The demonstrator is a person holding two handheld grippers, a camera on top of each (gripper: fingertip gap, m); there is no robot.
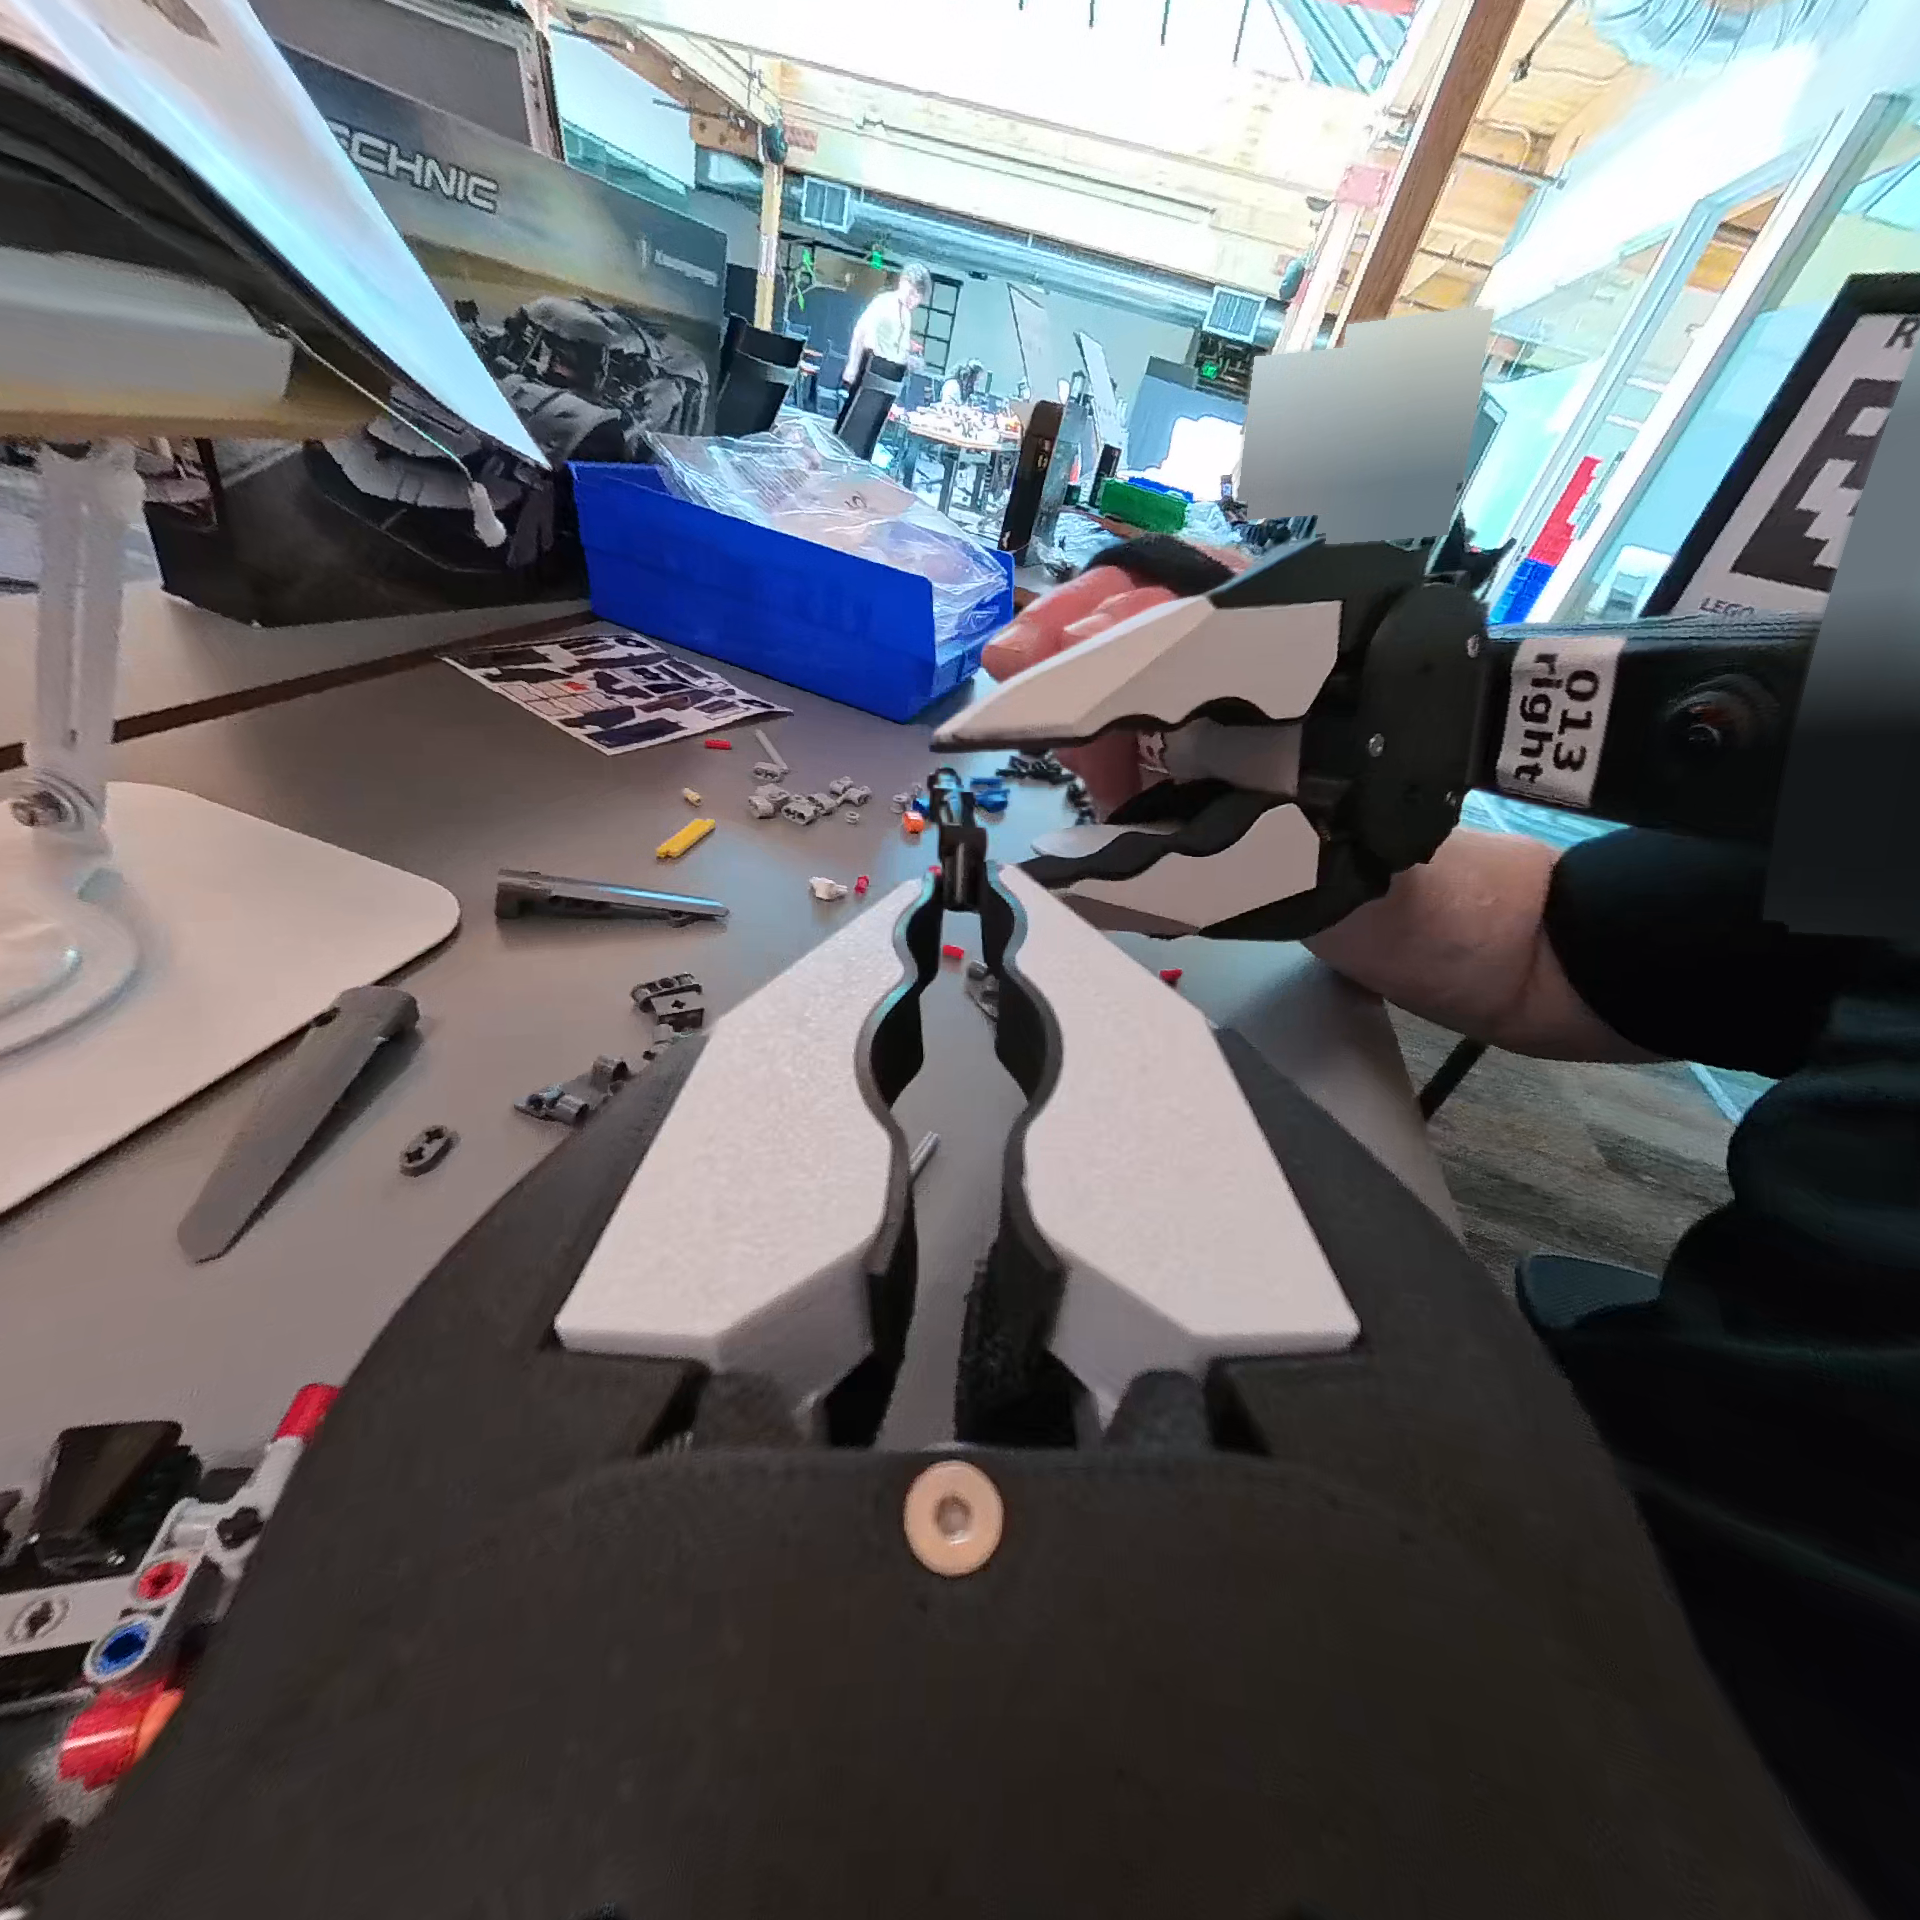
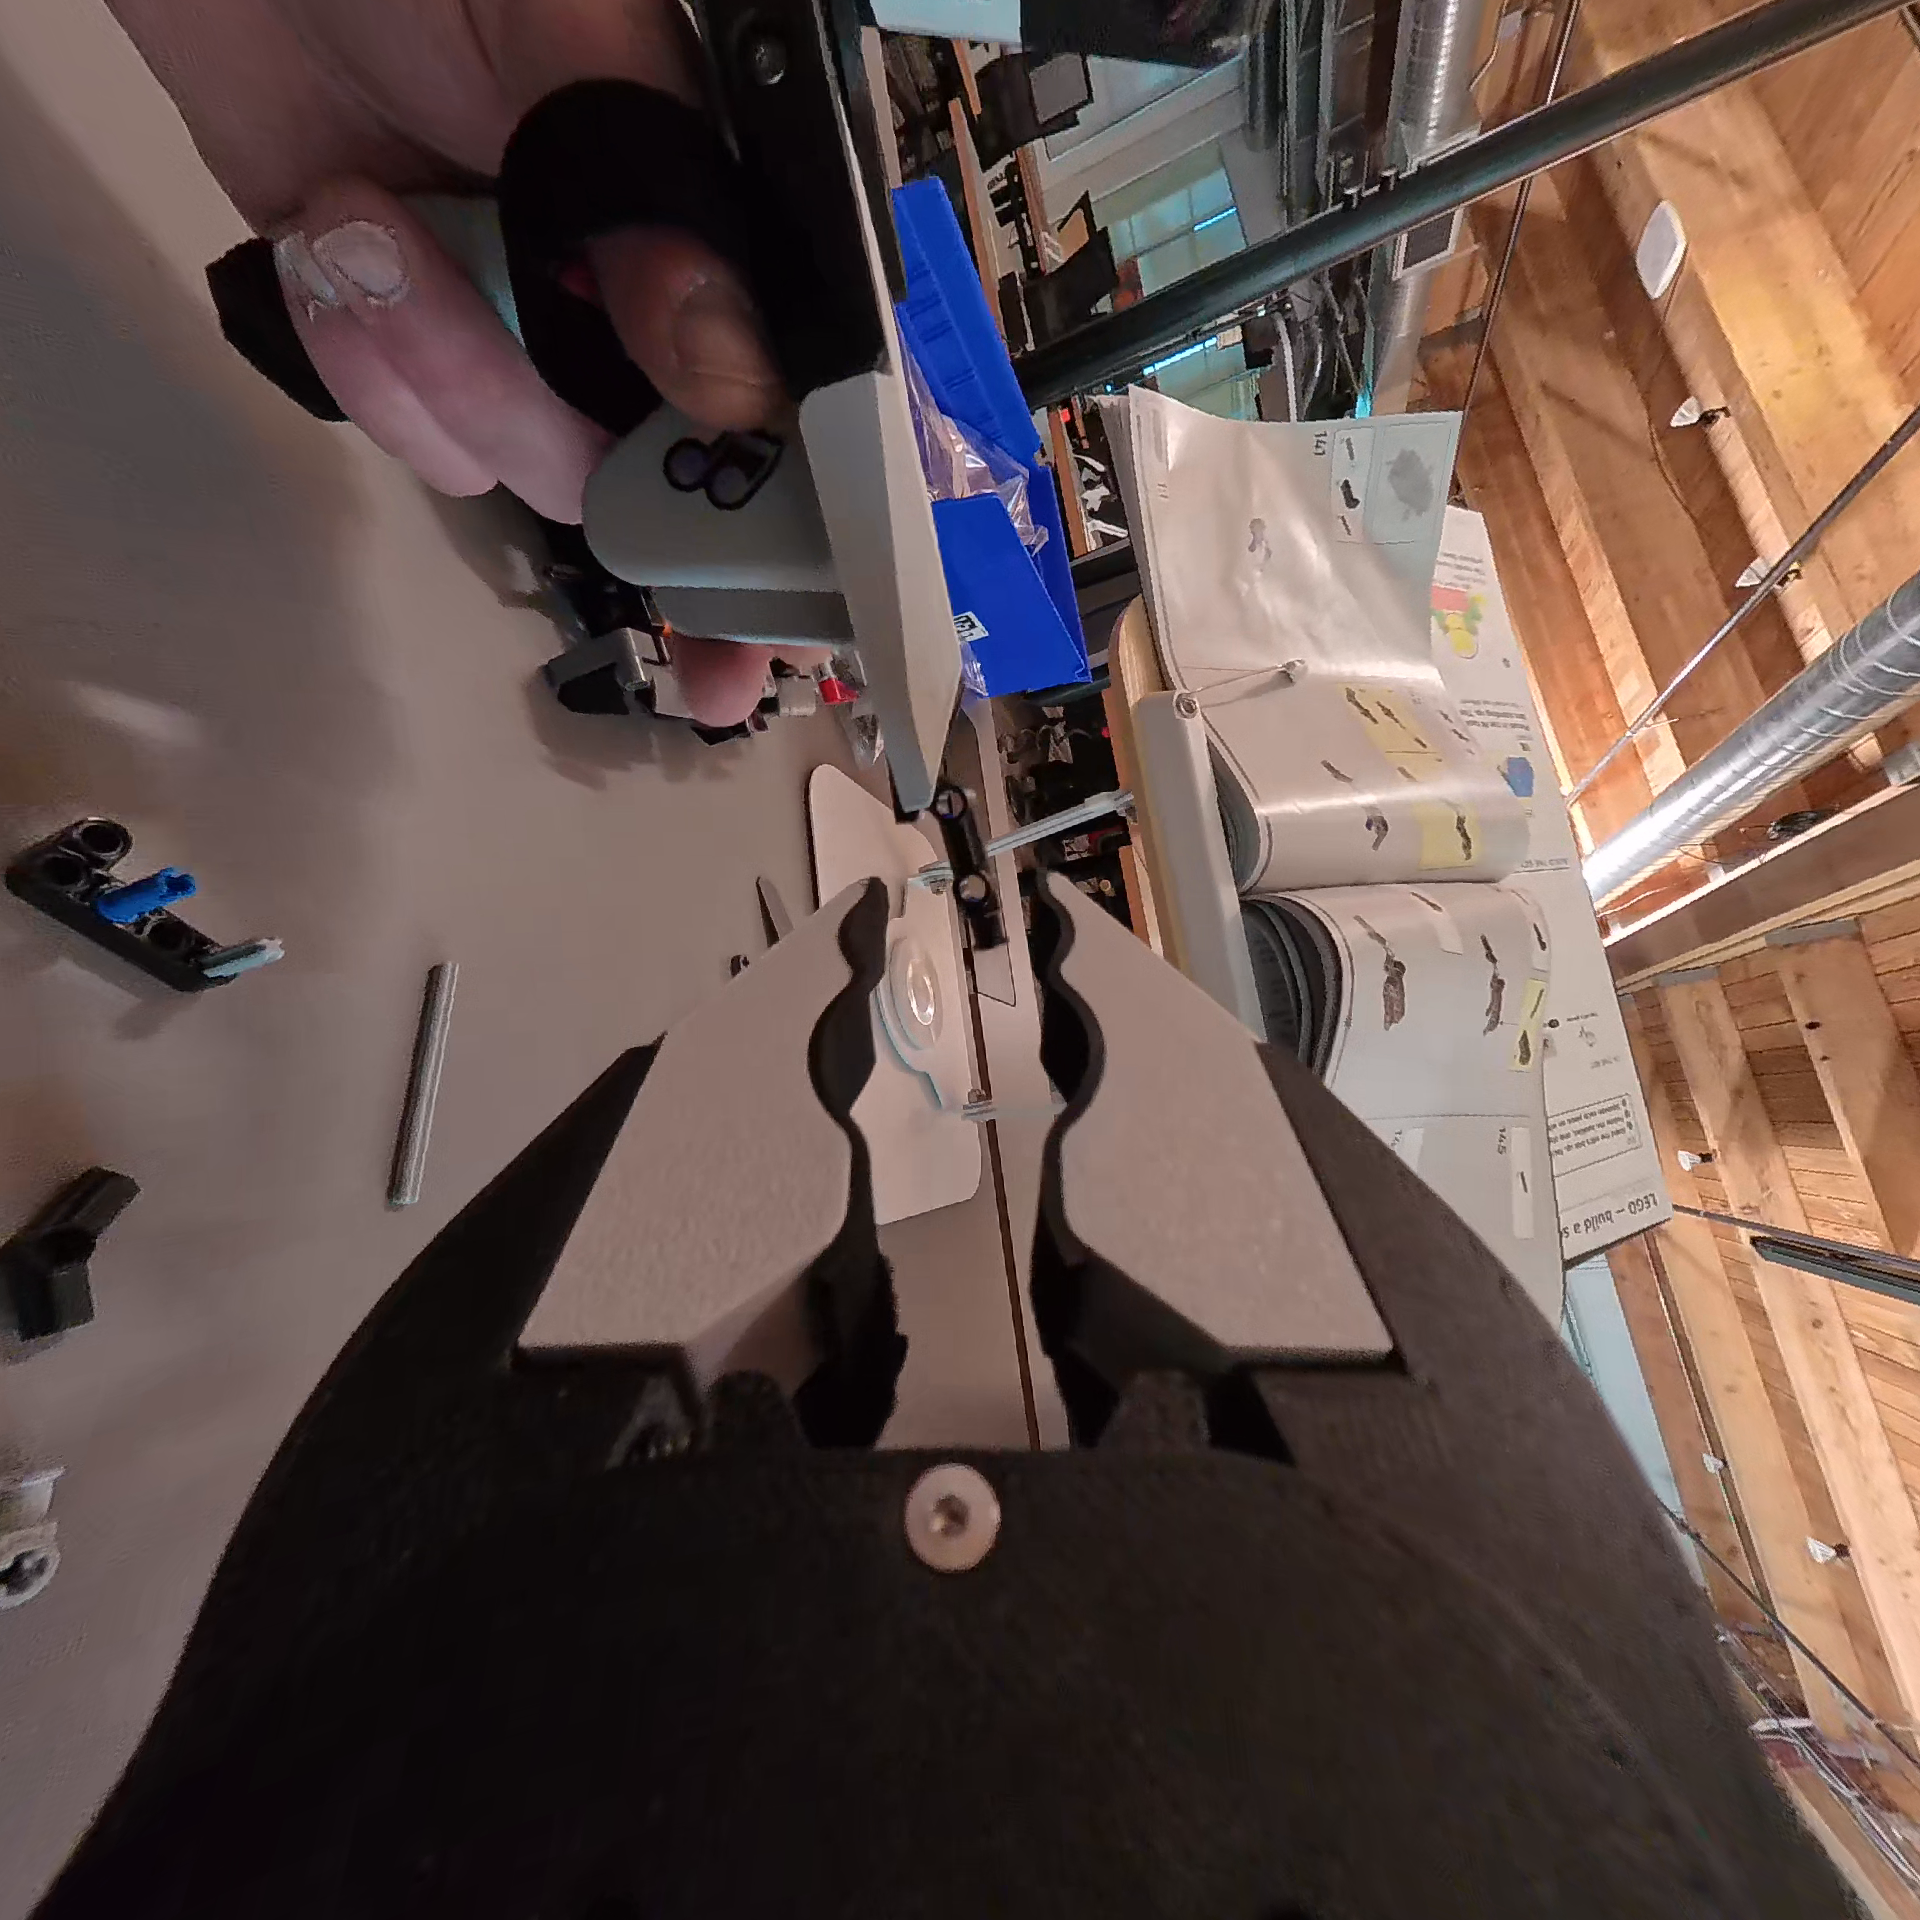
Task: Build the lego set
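A: Two tongs in play. Left tongs (image 1: 961,894) are clamped on a small black pin piece (image 1: 958,831), tips pressed on its lower end, rest sticking up toward 12 o'clock.

B: And the right tongs (image 2: 961,904)?

A: Apart, nothing in them. They come in from 3 o'clock in the left view, one finger above the piece, one below, not touching. In their own view the piece (image 2: 971,883) sits between the fingertips w/ gaps both sides.

B: How'd it handle?

A: My guess: hard plastic, stiff, v. light, slick. Narrow, so it could twist or pop out of a pinch. Best hold prob. across the flat sides of the free upper end, near the holes.

B: Where's it all sit?

A: Held above the grey counter (image 1: 343,790), over scattered bits: grey connectors (image 1: 805,800) at 11 o'clock, yellow axle (image 1: 686,836), long grey panel (image 1: 603,899) at 9.

B: Any writing?

A: Toy box (image 1: 499,343) w/ print behind, sticker sheet (image 1: 618,691), blue bin (image 1: 779,603), open manual (image 2: 1382,790) on a stand, tag on the right tongs' body. Not reading any out.
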